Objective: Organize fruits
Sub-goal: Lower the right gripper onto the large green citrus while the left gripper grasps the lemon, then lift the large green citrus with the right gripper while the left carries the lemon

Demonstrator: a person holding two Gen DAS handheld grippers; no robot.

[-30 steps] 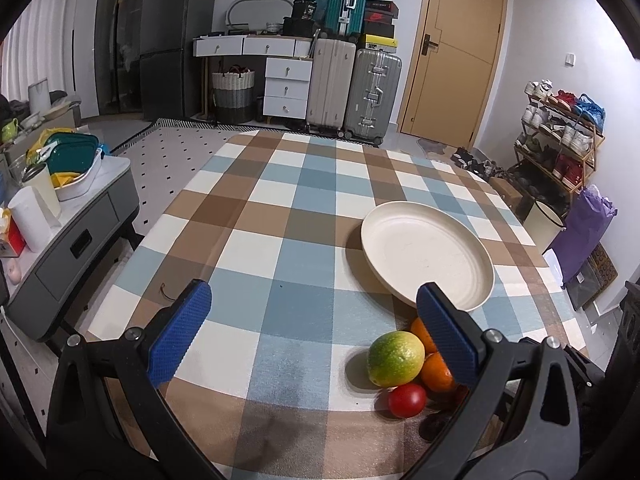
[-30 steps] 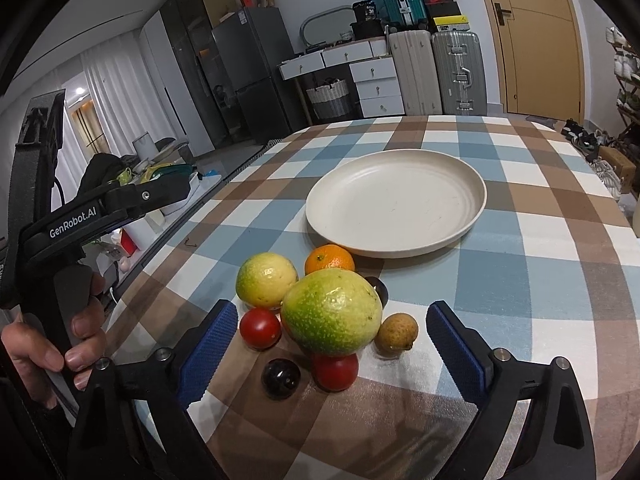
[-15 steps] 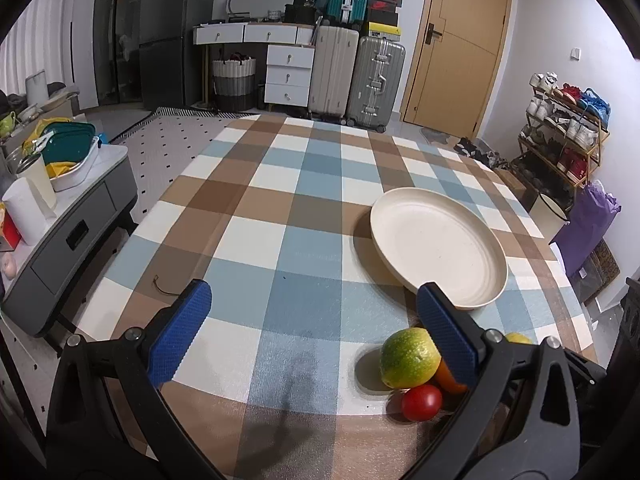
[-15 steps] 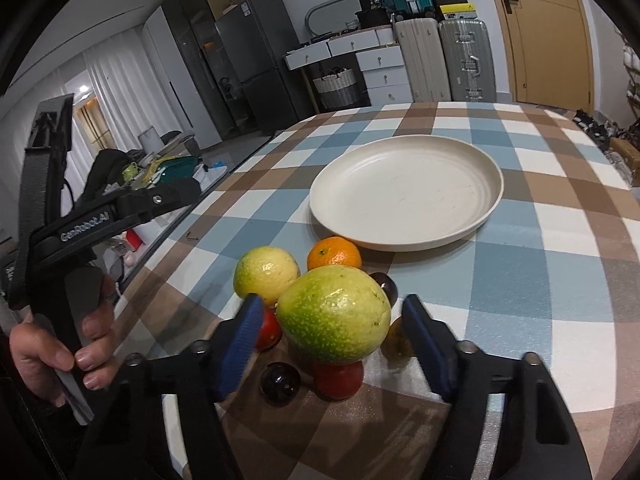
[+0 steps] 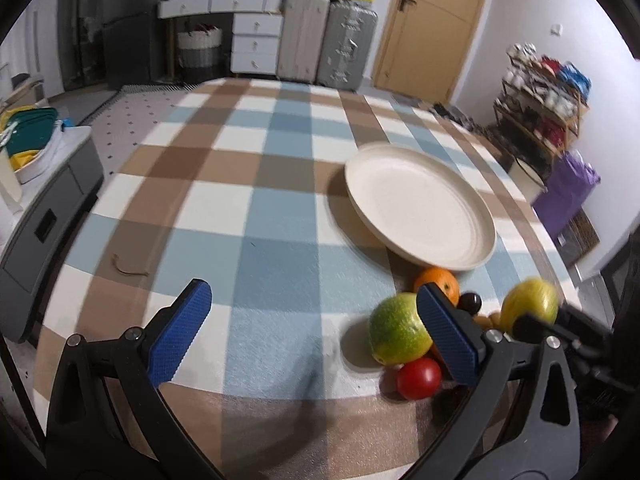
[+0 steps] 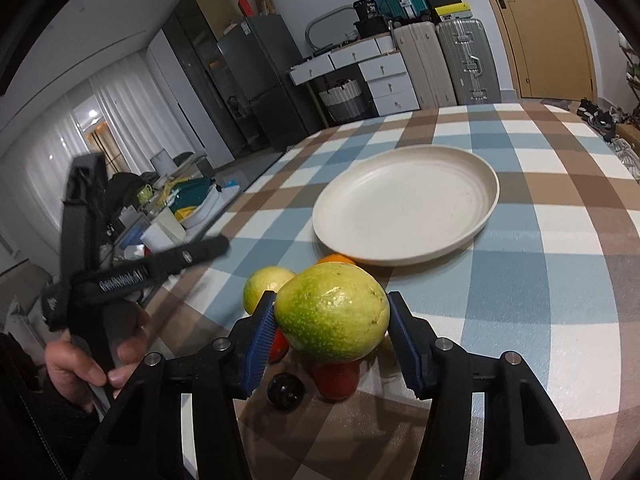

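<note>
My right gripper point(image 6: 332, 332) is shut on a large green-yellow fruit point(image 6: 332, 312), its blue pads pressed on both sides, and holds it above the fruit pile. That fruit also shows in the left wrist view point(image 5: 530, 304), lifted at the far right. Below lie a smaller green-yellow fruit point(image 6: 266, 286), an orange point(image 6: 336, 259), red tomatoes point(image 6: 336, 378) and a dark round fruit point(image 6: 285, 391). The cream plate point(image 6: 404, 204) lies empty beyond. My left gripper point(image 5: 316, 340) is open and empty, left of a green fruit point(image 5: 398, 330), a tomato point(image 5: 418, 378) and an orange point(image 5: 436, 284).
The checked tablecloth point(image 5: 248, 216) covers the table. A grey side cabinet point(image 5: 44, 200) with tubs stands off the left edge. Suitcases point(image 5: 328, 44) and drawers stand at the far wall. A shoe rack point(image 5: 548, 96) is at the right.
My right gripper closed on the large green-yellow fruit and lifted it off the pile. My left gripper drifted a little, staying open.
</note>
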